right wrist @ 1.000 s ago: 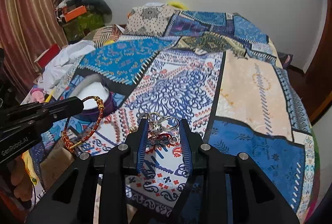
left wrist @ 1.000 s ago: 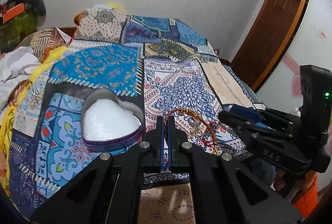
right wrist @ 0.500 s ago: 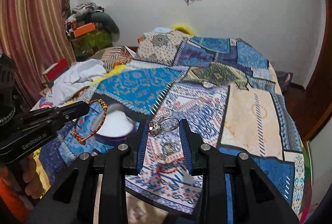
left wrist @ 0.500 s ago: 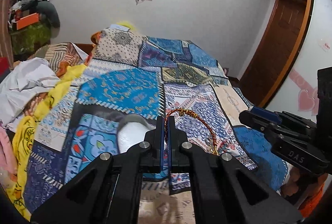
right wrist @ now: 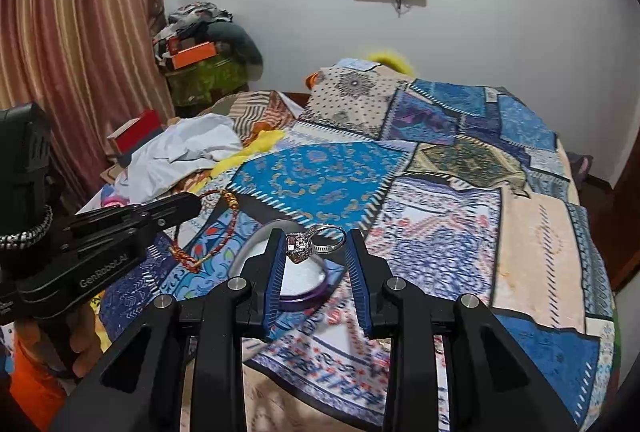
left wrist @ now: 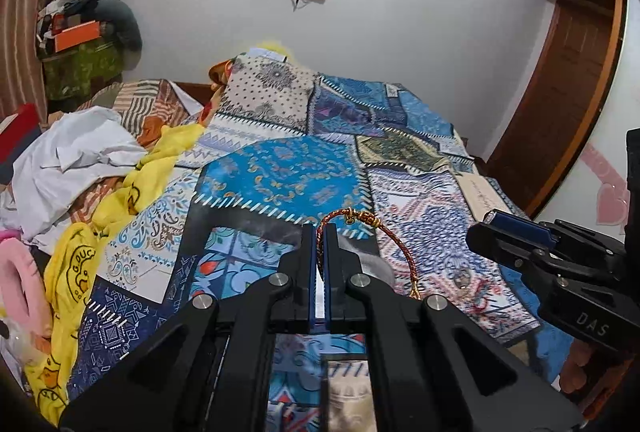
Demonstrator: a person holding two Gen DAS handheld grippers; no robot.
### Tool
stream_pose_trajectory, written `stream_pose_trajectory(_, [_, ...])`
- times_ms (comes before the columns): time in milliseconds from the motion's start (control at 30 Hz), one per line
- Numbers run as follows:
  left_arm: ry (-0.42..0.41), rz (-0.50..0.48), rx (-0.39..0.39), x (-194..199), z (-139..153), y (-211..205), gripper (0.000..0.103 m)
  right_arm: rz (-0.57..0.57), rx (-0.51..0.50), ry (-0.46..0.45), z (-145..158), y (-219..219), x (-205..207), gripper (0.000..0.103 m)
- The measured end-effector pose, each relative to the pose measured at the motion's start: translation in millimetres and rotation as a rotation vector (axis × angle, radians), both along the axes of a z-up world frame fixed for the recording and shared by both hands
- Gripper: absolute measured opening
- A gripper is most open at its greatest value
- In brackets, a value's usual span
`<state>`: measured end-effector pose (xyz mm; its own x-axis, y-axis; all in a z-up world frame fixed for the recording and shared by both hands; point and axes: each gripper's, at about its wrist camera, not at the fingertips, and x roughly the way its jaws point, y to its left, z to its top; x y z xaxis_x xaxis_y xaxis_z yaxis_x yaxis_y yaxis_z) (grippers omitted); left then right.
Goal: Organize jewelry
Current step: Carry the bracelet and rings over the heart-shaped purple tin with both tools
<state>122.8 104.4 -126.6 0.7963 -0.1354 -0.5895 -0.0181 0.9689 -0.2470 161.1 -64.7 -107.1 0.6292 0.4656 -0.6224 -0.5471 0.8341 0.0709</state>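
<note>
My left gripper [left wrist: 319, 232] is shut on a red-and-gold braided bracelet [left wrist: 394, 242], which arcs out to the right of the fingers above the bed. The bracelet also shows in the right wrist view [right wrist: 224, 228]. My right gripper [right wrist: 316, 240] is shut on a silver ring with stones [right wrist: 316, 242], held across between its blue pads. Under the right gripper sits a heart-shaped purple tin [right wrist: 298, 282] with white filling, partly hidden by the fingers. The right gripper also shows in the left wrist view [left wrist: 492, 224].
A patchwork blanket [left wrist: 288, 183] covers the bed. Crumpled white cloth [left wrist: 68, 159] and a yellow cloth [left wrist: 120, 199] lie at the left. A striped curtain [right wrist: 80, 51] hangs at left, a wooden door [left wrist: 568, 79] stands at right. Small jewelry pieces [left wrist: 460, 278] lie on the blanket.
Both grippers have risen and tilted up with their jewelry, so the bed looks farther and the wall screens come into view. The tin now sits under the right gripper.
</note>
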Motion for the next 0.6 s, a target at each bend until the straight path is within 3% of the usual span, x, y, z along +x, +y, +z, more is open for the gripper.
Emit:
stream_pose_trajectory(333, [0.074, -0.02, -0.007, 24, -35, 5, 0.001, 0.02, -0.012, 0.132, -37, 17, 28, 0.028])
stream_pose_trajectory(600, [0.112, -0.056, -0.005, 40, -55, -2, 0.001, 0.043, -0.034, 0.167, -50, 27, 32, 0.028])
